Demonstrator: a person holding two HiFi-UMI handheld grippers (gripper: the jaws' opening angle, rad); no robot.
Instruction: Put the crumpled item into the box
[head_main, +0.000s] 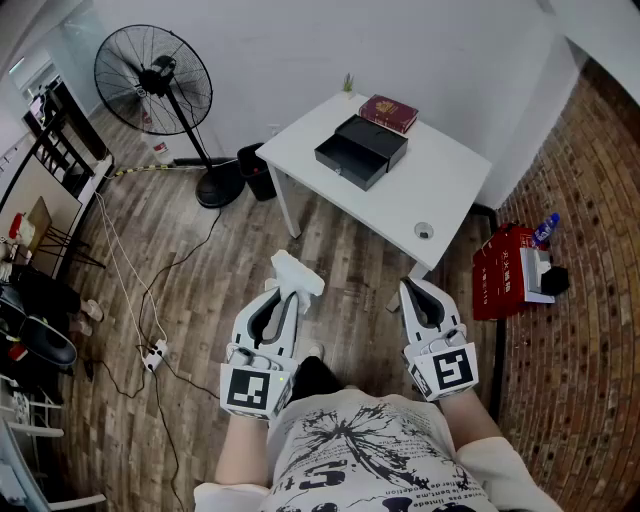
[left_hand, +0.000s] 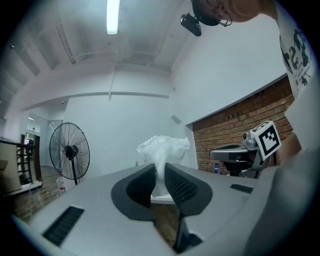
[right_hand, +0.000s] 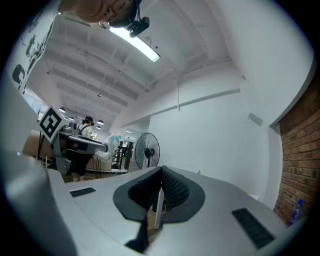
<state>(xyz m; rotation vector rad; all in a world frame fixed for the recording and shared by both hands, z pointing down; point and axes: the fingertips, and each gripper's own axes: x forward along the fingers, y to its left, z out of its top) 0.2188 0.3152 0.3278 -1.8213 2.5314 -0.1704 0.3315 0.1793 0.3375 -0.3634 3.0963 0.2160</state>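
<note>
A white crumpled item (head_main: 297, 274) sticks out above the tips of my left gripper (head_main: 289, 295), which is shut on it; in the left gripper view the crumpled item (left_hand: 164, 149) bulges above the two dark pads (left_hand: 179, 186) that pinch its lower part. The open black box (head_main: 361, 150) sits on the white table (head_main: 440, 195) some way ahead of both grippers. My right gripper (head_main: 424, 298) is held level beside the left one, jaws together and empty. In the right gripper view its jaws (right_hand: 160, 186) meet with nothing between them.
A dark red book (head_main: 389, 113) lies behind the box, and a small round object (head_main: 424, 230) lies near the table's front edge. A standing fan (head_main: 153, 80) and a black bin (head_main: 256, 170) are on the left. Red boxes (head_main: 503, 270) and a bottle (head_main: 545, 230) stand by the brick wall. Cables and a power strip (head_main: 153, 355) cross the wooden floor.
</note>
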